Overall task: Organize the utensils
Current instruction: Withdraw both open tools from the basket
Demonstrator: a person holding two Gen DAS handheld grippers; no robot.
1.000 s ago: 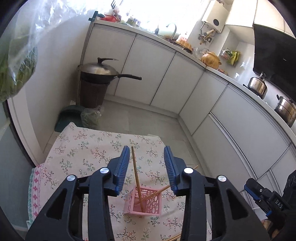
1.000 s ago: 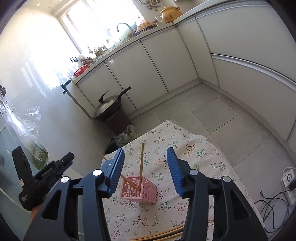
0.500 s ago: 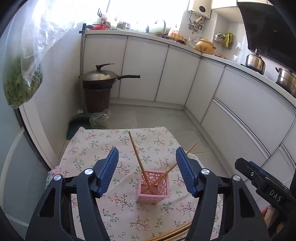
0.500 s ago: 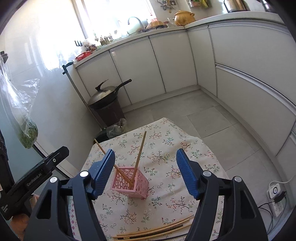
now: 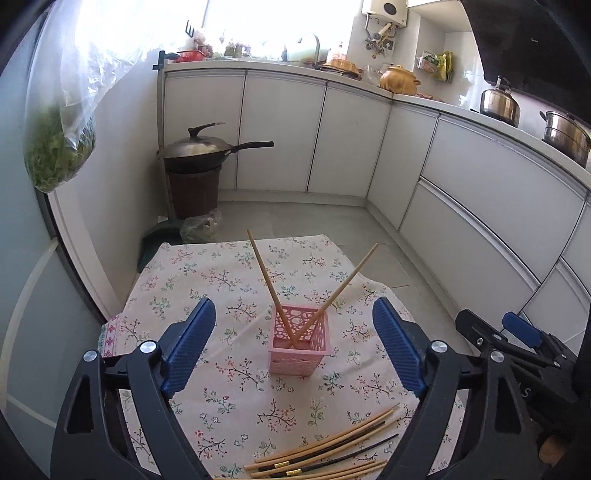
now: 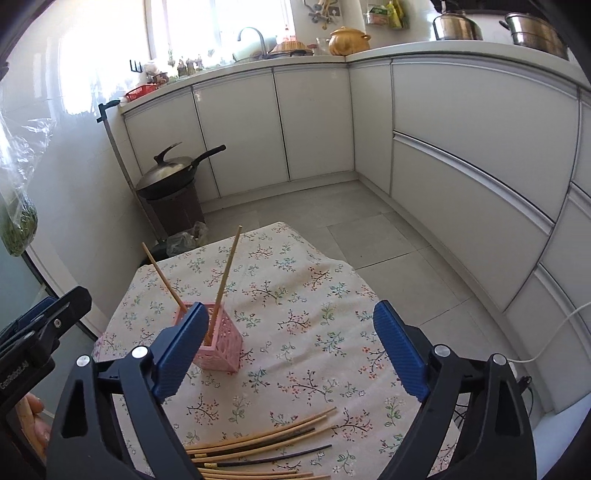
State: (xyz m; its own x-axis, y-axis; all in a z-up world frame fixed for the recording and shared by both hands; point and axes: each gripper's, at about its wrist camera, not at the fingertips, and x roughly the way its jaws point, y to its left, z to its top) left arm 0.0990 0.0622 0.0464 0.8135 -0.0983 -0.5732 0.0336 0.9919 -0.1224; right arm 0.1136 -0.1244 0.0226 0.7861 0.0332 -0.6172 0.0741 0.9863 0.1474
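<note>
Kitchen, L-shaped run of white base cabinets (image 5: 280, 133) under a pale worktop (image 6: 424, 50). A bright window (image 6: 207, 26) above the sink tap (image 6: 253, 35) floods the far wall with glare. Floor is grey tile (image 6: 388, 236). A lidded wok (image 5: 199, 147) sits on a dark brown bin (image 5: 194, 190) in the corner beside the cabinets. On the worktop: an ochre clay pot (image 5: 399, 78), a steel kettle (image 5: 498, 101), a steel stockpot (image 5: 565, 133). A clear bag of greens (image 5: 59, 147) hangs at left. The low table carries a floral cloth (image 5: 229, 280).
</note>
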